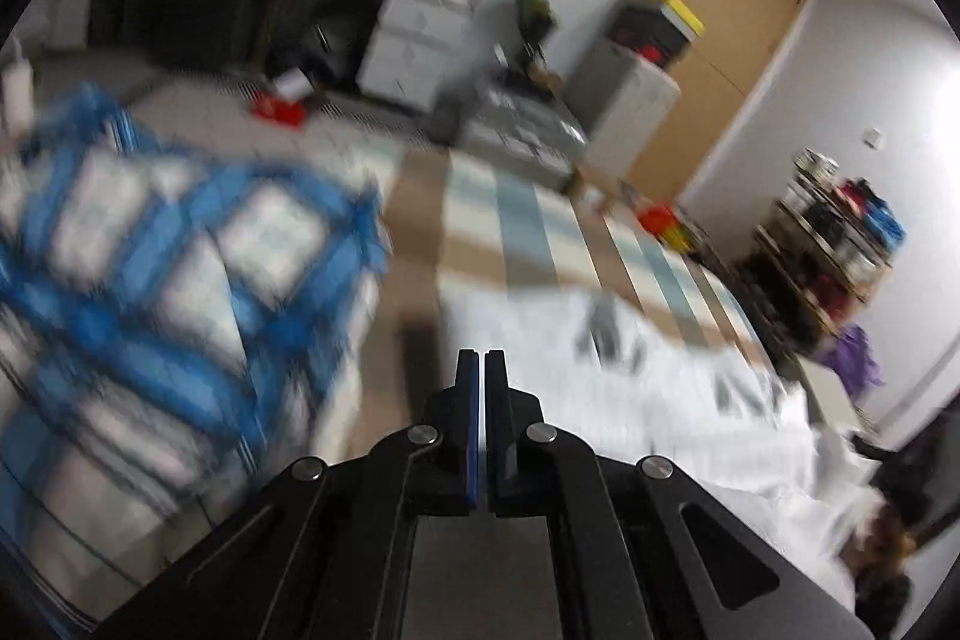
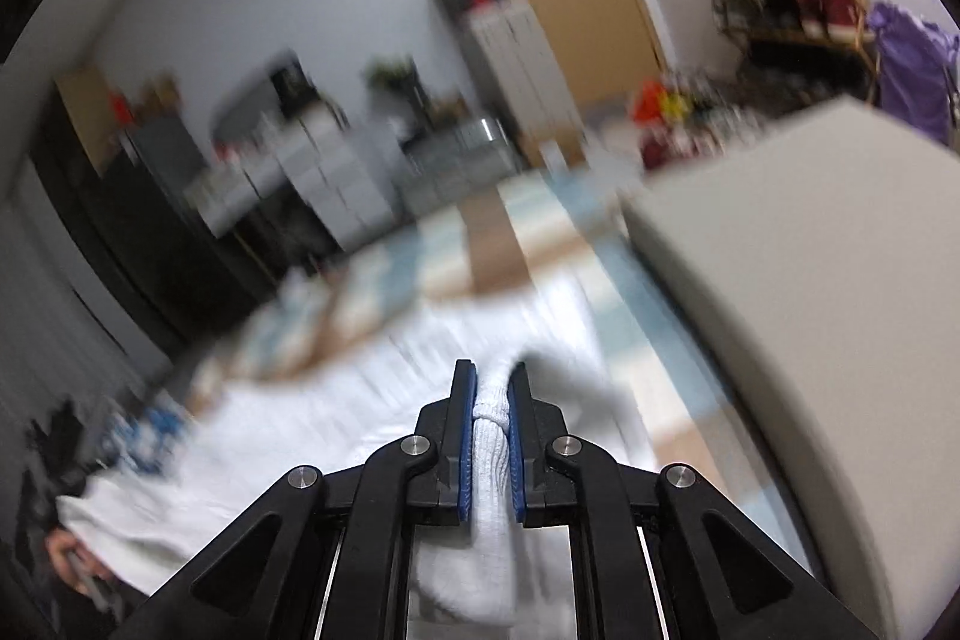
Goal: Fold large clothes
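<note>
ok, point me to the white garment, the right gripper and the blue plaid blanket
white garment (image 2: 491, 436): right wrist view, bunched fold pinched between the fingers.
right gripper (image 2: 491, 376): right wrist view, midway between its fingertips.
blue plaid blanket (image 1: 180, 250): left wrist view, blurred middle of the checked fabric.

The left gripper (image 1: 482, 358) has its two black fingers pressed together, blue pads meeting with nothing visible between them, and it points out toward the far side of the room. The right gripper (image 2: 491, 376) has its jaws clamped on a bunched ribbed edge of the white garment (image 2: 336, 430), with the fingers parted only by the cloth's thickness.
</note>
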`<state>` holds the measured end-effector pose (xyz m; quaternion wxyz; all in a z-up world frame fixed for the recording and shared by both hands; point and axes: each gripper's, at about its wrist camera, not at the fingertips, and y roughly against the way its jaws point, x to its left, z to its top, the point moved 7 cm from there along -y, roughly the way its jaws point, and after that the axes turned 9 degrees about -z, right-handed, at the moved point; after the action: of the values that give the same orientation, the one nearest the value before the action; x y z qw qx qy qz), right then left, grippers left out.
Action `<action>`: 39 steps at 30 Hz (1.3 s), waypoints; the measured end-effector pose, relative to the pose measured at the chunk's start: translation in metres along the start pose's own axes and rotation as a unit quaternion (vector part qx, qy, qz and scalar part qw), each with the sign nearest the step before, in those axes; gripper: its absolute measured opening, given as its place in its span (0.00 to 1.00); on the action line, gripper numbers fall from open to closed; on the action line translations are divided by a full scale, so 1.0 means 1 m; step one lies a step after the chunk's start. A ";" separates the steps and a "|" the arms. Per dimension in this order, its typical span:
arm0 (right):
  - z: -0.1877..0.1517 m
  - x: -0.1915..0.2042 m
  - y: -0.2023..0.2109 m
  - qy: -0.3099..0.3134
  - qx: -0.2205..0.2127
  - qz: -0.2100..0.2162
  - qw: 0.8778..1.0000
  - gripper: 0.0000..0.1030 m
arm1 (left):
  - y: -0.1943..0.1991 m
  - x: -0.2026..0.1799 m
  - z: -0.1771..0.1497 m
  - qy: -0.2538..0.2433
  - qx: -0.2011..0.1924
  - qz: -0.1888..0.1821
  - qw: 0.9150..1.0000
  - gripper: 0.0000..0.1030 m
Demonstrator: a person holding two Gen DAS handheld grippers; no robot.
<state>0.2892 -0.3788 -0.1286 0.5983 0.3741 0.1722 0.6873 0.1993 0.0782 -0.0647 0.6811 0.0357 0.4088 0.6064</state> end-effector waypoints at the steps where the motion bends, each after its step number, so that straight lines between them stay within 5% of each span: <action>1: -0.013 -0.006 -0.005 0.005 0.020 -0.009 1.000 0.15 | 0.000 0.001 -0.009 0.001 0.011 -0.004 1.000 0.00; 3: -0.030 -0.018 -0.008 -0.003 0.046 -0.011 0.999 0.20 | 0.006 0.003 -0.030 0.009 0.036 -0.007 0.999 0.00; 6: -0.045 -0.036 0.004 -0.030 0.062 0.021 0.997 0.35 | 0.026 -0.007 -0.051 0.019 0.054 -0.062 0.996 0.06; 7: -0.048 -0.039 0.009 -0.039 0.066 0.032 0.997 0.48 | 0.032 -0.011 -0.053 0.027 0.053 -0.079 0.995 0.17; 8: -0.049 -0.042 0.012 -0.044 0.067 0.039 0.996 0.50 | 0.037 -0.017 -0.060 0.034 0.058 -0.099 0.993 0.53; 9: -0.050 -0.043 0.015 -0.045 0.069 0.048 0.995 0.50 | 0.039 -0.023 -0.067 0.031 0.065 -0.115 0.991 0.68; 13: -0.054 -0.038 0.025 -0.041 0.064 0.069 0.995 0.50 | 0.039 -0.038 -0.082 0.005 0.081 -0.128 0.988 0.68; 21: -0.054 -0.021 0.026 -0.037 0.062 0.076 0.995 0.50 | 0.025 -0.032 -0.102 -0.021 0.118 -0.029 0.992 0.68; 30: -0.057 -0.017 0.027 -0.029 0.059 0.080 0.995 0.54 | 0.036 -0.017 -0.134 0.037 0.147 -0.044 0.987 0.68; 39: -0.058 -0.008 0.024 -0.026 0.063 0.084 0.994 0.57 | 0.048 -0.057 -0.110 0.003 0.082 -0.127 0.989 0.57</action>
<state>0.2307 -0.3794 -0.1523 0.5178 0.4419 0.1671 0.7133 0.0992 -0.0074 -0.0820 0.7460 0.0375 0.4606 0.4796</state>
